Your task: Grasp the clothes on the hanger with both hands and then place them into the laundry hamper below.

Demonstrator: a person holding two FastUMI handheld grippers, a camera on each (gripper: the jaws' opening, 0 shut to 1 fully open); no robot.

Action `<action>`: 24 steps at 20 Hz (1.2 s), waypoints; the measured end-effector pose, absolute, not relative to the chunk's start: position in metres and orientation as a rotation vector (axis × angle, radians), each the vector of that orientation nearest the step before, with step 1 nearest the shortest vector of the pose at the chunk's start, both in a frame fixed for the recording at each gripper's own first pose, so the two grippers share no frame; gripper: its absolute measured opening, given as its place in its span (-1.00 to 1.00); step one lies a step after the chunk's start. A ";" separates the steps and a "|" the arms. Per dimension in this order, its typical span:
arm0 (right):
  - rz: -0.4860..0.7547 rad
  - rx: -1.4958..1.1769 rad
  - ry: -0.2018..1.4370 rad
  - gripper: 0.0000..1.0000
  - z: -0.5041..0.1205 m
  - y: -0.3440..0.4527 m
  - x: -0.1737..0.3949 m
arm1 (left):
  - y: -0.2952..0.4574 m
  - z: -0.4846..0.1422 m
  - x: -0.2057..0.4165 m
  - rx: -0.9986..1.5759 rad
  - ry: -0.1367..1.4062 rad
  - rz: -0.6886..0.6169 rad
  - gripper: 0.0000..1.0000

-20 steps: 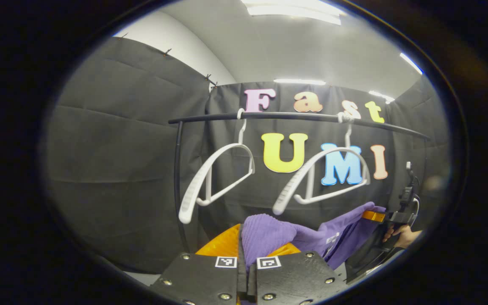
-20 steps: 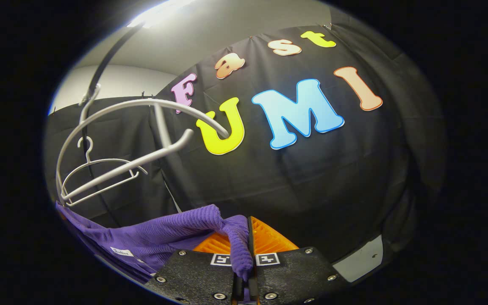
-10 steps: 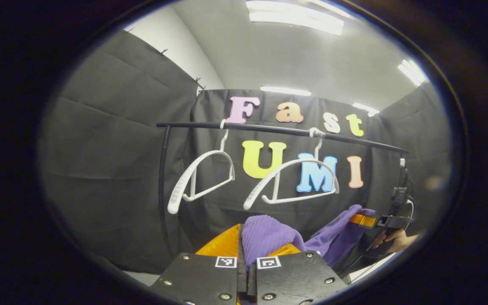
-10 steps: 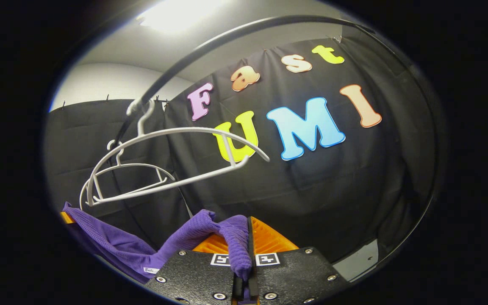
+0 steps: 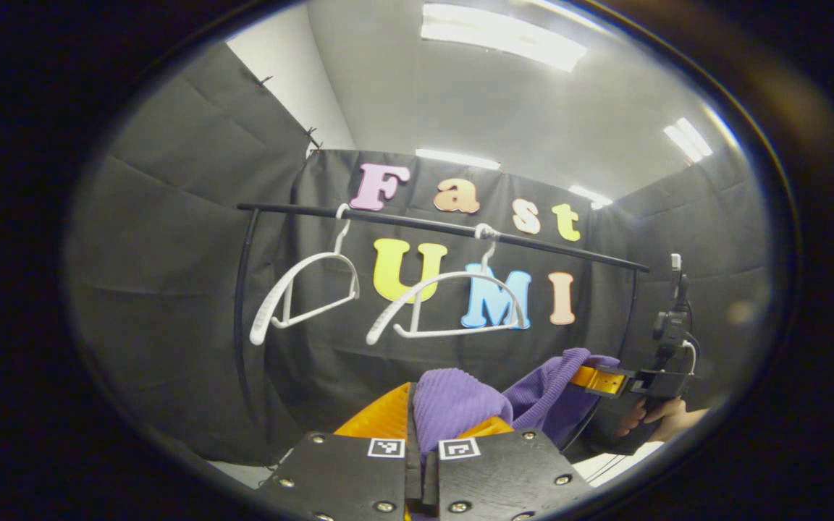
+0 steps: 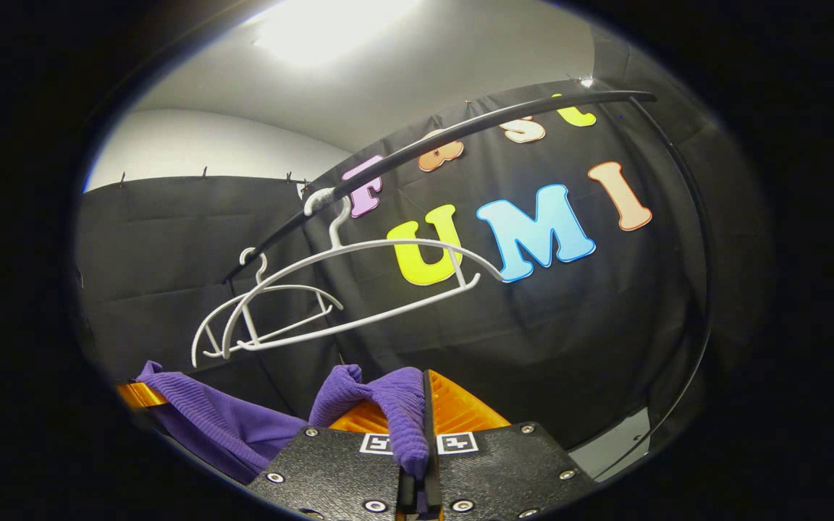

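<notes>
A purple knitted garment (image 5: 460, 401) is off the hangers and held between both grippers. My left gripper (image 5: 420, 434) is shut on one bunched end of it. The cloth sags to the right to my right gripper (image 5: 601, 378), held by a hand (image 5: 659, 420). In the right gripper view my right gripper (image 6: 423, 434) is shut on the other end of the purple garment (image 6: 395, 401), which droops left to the left gripper (image 6: 138, 394). Two bare white hangers (image 5: 453, 307) (image 6: 359, 289) hang on the black rail (image 5: 431, 223) above and beyond the cloth.
The black rail (image 6: 475, 126) stands on thin black posts (image 5: 241, 325) in front of the black cloth wall. A strip of pale floor (image 6: 616, 441) shows low at the right. Ceiling lights (image 5: 496, 32) glow overhead.
Both grippers have pulled back and down from the rail with the garment; the hangers look smaller and farther off. The cloth between the grippers sags more as they come closer together.
</notes>
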State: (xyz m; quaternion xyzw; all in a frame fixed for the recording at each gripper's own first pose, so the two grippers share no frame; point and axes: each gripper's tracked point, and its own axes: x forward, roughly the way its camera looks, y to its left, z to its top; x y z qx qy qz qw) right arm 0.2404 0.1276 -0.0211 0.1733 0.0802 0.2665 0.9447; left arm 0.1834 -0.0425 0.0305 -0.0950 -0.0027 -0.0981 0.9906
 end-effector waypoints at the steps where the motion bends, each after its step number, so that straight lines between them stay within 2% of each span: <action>1: 0.545 0.349 0.167 -0.88 -0.023 0.131 0.231 | -0.045 0.026 0.179 -0.194 0.000 -0.209 -0.95; 10: 0.552 0.299 0.250 -0.89 -0.060 0.156 0.154 | -0.064 -0.020 0.150 -0.232 0.056 -0.292 -0.96; 11: 0.551 0.289 0.265 -0.89 -0.068 0.157 0.149 | -0.065 -0.029 0.150 -0.234 0.070 -0.292 -0.87; 12: 0.554 0.271 0.278 -0.88 -0.076 0.160 0.144 | -0.066 -0.039 0.149 -0.236 0.082 -0.291 -0.87; 14: 0.557 0.236 0.309 -0.88 -0.094 0.160 0.137 | -0.069 -0.060 0.148 -0.236 0.108 -0.285 -0.87; 15: 0.555 0.226 0.325 -0.88 -0.104 0.160 0.135 | -0.069 -0.071 0.148 -0.236 0.123 -0.281 -0.96; 22: 0.525 0.158 0.453 -0.88 -0.182 0.151 0.121 | -0.079 -0.152 0.136 -0.228 0.268 -0.263 -0.96; 23: 0.520 0.150 0.470 -0.89 -0.189 0.143 0.123 | -0.081 -0.163 0.134 -0.224 0.289 -0.262 -0.87; 24: 0.518 0.143 0.489 -0.88 -0.200 0.143 0.118 | -0.085 -0.173 0.135 -0.216 0.310 -0.259 -0.87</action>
